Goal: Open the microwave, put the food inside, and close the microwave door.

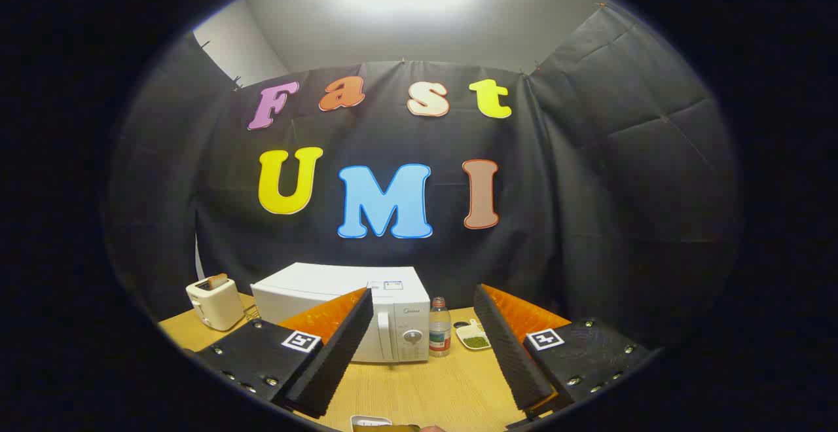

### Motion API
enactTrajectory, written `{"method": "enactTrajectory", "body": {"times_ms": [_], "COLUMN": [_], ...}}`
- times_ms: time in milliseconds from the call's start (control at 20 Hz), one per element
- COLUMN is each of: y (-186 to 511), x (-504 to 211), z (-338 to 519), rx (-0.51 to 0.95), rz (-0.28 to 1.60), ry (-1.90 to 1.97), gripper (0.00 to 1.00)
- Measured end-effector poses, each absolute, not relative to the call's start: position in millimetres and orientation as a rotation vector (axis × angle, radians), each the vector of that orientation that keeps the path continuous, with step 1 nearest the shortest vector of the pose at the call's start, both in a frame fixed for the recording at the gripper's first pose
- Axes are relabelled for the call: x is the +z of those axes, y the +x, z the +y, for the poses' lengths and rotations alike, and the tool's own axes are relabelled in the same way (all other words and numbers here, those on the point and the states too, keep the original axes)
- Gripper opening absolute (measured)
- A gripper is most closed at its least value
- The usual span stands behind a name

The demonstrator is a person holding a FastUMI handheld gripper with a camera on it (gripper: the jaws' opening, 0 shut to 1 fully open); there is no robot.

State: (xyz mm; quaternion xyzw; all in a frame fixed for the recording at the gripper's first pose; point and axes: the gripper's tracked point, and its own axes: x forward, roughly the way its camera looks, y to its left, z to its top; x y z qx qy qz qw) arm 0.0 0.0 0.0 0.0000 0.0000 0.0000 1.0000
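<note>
A white microwave (393, 314) stands on the wooden table (425, 386) beyond my fingers, its door shut, with a handle and a round knob on the right side of its front. My gripper (422, 353) is open, its two fingers spread wide with nothing between them, well short of the microwave. The left finger overlaps the left half of the microwave's front. A white dish (370, 423) sits on the table just under my fingers, only its rim showing.
A white toaster (215, 302) with a slice of bread in it stands left of the microwave. Right of the microwave stand a clear bottle (440, 336) and a small white dish (473, 338) holding something green. Black cloth walls the booth behind.
</note>
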Motion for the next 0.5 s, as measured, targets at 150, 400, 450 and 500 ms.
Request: {"method": "enactTrajectory", "body": {"times_ms": [150,400,450,500], "y": [-2.8,-10.6,-12.6,-15.0], "x": [2.1,5.7,6.5,7.9], "z": [3.6,13.8,15.8,18.6], "rx": [-0.008,-0.027,-0.031,-0.035], "rz": [-0.003,-0.008,-0.010,-0.011], "ry": [0.000,-0.007,-0.007,-0.006], "gripper": [0.99,0.99,0.99,0.99]}}
